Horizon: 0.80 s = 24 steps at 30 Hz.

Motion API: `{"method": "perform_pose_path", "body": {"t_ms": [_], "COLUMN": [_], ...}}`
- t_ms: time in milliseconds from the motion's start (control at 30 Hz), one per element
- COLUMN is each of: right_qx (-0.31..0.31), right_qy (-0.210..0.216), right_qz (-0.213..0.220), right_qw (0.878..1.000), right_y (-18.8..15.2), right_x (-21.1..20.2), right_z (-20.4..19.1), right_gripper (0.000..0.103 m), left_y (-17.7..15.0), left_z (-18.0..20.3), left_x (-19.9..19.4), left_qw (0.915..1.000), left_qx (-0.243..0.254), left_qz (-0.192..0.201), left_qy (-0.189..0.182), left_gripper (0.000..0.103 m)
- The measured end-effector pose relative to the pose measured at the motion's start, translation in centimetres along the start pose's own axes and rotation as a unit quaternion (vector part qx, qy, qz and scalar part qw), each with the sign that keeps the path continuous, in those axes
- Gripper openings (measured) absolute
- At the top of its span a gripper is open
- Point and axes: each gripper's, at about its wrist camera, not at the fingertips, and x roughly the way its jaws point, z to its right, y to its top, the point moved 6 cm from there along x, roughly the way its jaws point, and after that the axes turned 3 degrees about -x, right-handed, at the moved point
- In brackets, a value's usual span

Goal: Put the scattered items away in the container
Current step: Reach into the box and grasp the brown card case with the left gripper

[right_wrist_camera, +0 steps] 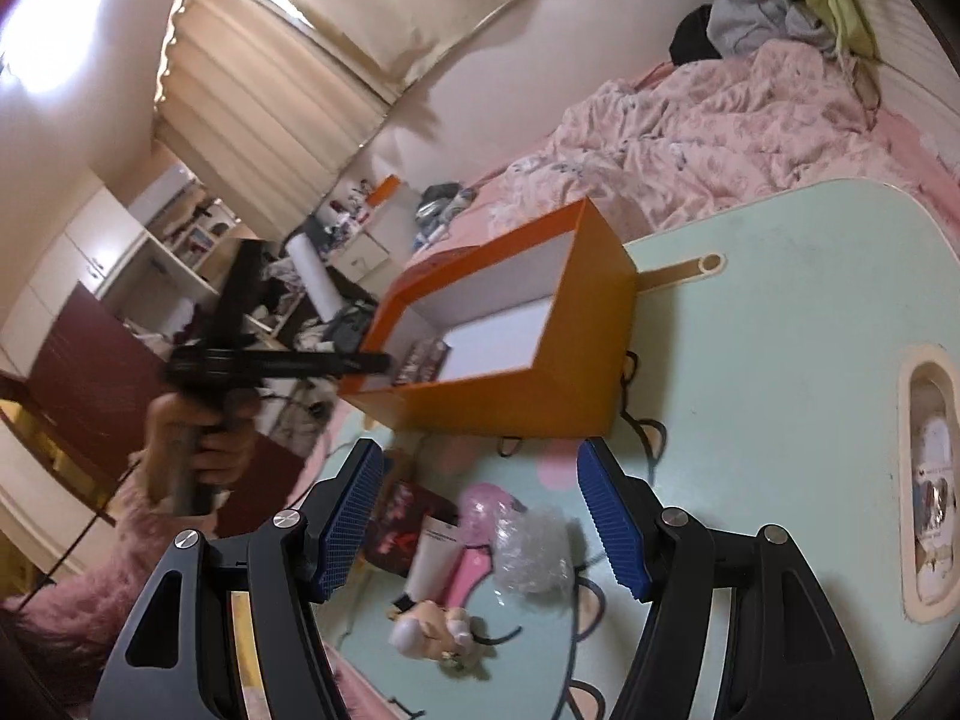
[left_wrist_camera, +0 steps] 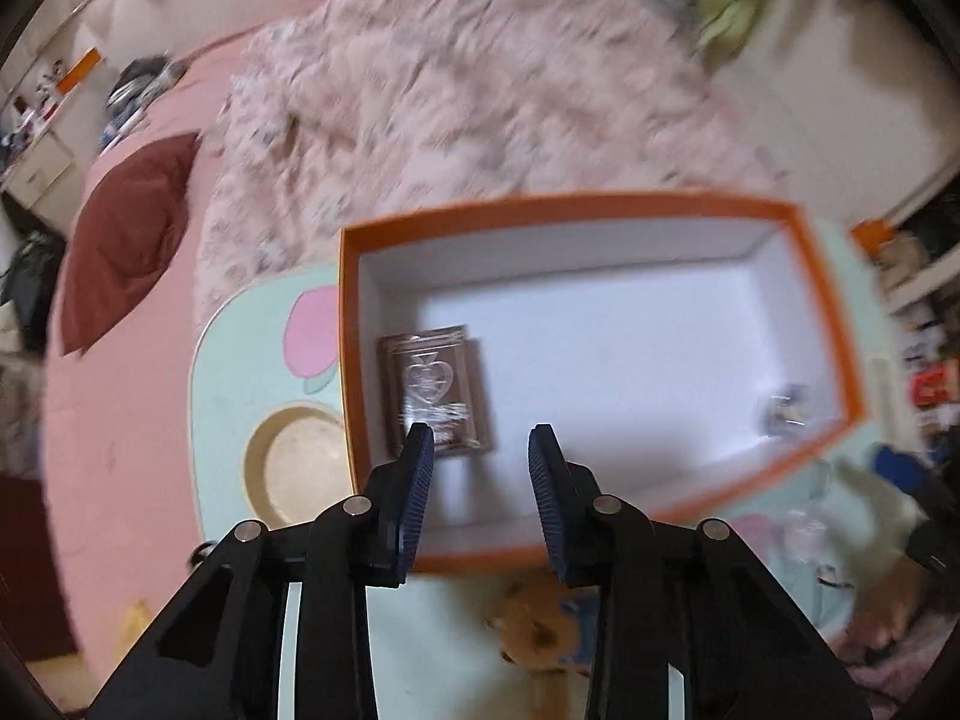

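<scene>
The left gripper (left_wrist_camera: 480, 450) points steeply down over the orange box (left_wrist_camera: 828, 324), its blue pads (left_wrist_camera: 420, 480) set narrowly apart with nothing between them; below it, on the white floor of the box, lies a small clear case (left_wrist_camera: 435, 390) with a heart drawn on it, close to the box's left wall; a small shiny thing (left_wrist_camera: 786, 414) sits blurred in the far right corner, too smeared to name.

The right gripper (right_wrist_camera: 480, 510) stands wider, its jaws empty, aimed across the table (right_wrist_camera: 780, 312); between and just beyond its fingers lie the scattered items, outside the box: a pink bottle (right_wrist_camera: 480, 516), a crumpled clear wrapper (right_wrist_camera: 534, 546), a white tube (right_wrist_camera: 435, 558), a dark red packet (right_wrist_camera: 396, 516) and a small pale figurine (right_wrist_camera: 432, 630); a thin black cord (right_wrist_camera: 648, 438) runs along the table beside the box. From this view the box (right_wrist_camera: 576, 360) rests on the table, open side up, with the left gripper (right_wrist_camera: 366, 363) reaching over its near corner, held by a hand (right_wrist_camera: 210, 438).

The table is pale mint with pink shapes printed on it, a round recess (left_wrist_camera: 300, 468) and an oval slot (right_wrist_camera: 930, 480) cut into it; it stands on a pink bed with a rumpled pink blanket (left_wrist_camera: 468, 102) and a dark red pillow (left_wrist_camera: 120, 228); curtains (right_wrist_camera: 270, 78), shelves and cluttered cupboards fill the room behind.

The tube carries lines of print too small to read; the writing on the case is blurred.
</scene>
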Motion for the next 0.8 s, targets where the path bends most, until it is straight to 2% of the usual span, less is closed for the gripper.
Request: {"method": "perform_pose_path", "body": {"t_ms": [67,233,300,333,433,533,567,633,700,733,800], "right_qx": [-0.004,-0.007,-0.004,-0.001,0.016,0.037,0.044,0.052,0.053,0.053,0.055], "right_qy": [0.009,0.036,0.047,0.053,0.067,0.070,0.069,0.068,0.066,0.065,0.067], "right_qz": [-0.003,-0.025,-0.033,-0.036,-0.044,-0.048,-0.049,-0.048,-0.045,-0.045,-0.045], "right_qw": [1.000,0.999,0.998,0.998,0.997,0.996,0.995,0.995,0.995,0.995,0.995], "right_y": [0.6,1.3,1.4,1.4,1.5,1.5,1.5,1.5,1.6,1.6,1.6], "right_x": [0.0,0.7,1.0,1.1,1.5,1.9,2.0,2.1,2.0,1.9,1.9], "right_z": [-0.2,-0.5,-0.5,-0.4,0.1,1.1,1.4,1.9,2.1,2.0,2.0], "right_gripper": [0.068,0.070,0.070,0.070,0.070,0.071,0.071,0.071,0.071,0.071,0.071], "left_y": [0.6,0.9,1.0,1.1,1.4,1.5,1.5,2.2,3.1,3.2,2.8], "left_z": [-0.2,0.5,0.9,1.2,1.9,3.2,3.4,2.4,0.9,0.5,0.2], "left_x": [1.1,2.6,3.0,3.2,3.6,2.8,2.7,2.2,1.8,1.7,2.4], "left_qw": [0.9995,0.9970,0.9963,0.9964,0.9977,0.9949,0.9925,0.9960,0.9992,0.9989,0.9973], "left_qx": [-0.001,0.018,0.019,0.017,0.020,0.007,0.000,-0.006,0.011,0.019,0.030], "left_qz": [-0.016,-0.046,-0.048,-0.051,-0.053,-0.070,-0.079,-0.064,-0.037,-0.035,-0.064], "left_qy": [0.028,0.059,0.069,0.066,0.038,-0.073,-0.093,-0.063,0.006,0.025,0.020], "left_gripper": [0.035,0.035,0.037,0.042,0.045,0.044,0.044,0.044,0.044,0.041,0.042]}}
